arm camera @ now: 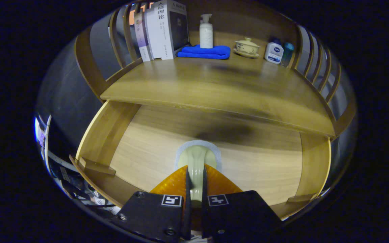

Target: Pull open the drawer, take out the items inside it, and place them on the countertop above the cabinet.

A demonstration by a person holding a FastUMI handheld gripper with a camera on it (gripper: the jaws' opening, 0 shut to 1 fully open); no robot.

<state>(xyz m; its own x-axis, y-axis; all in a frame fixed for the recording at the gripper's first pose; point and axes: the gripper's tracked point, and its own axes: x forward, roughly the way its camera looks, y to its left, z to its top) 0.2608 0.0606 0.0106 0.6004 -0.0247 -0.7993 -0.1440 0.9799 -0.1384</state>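
Tongs (195, 175) clamping pale packet (198, 157), lengthwise ahead.

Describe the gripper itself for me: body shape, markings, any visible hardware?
The gripper has two blocky black housings side by side, each carrying a small square black-and-white fiducial marker near its inner top corner. Round screw heads sit at the housings' corners. Two fingers with a ribbed, wedge-like surface taper forward from the housings.

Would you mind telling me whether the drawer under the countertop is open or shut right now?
Open: the drawer is pulled out below the countertop, its floor exposed, with the gripper shut on a pale item above it.
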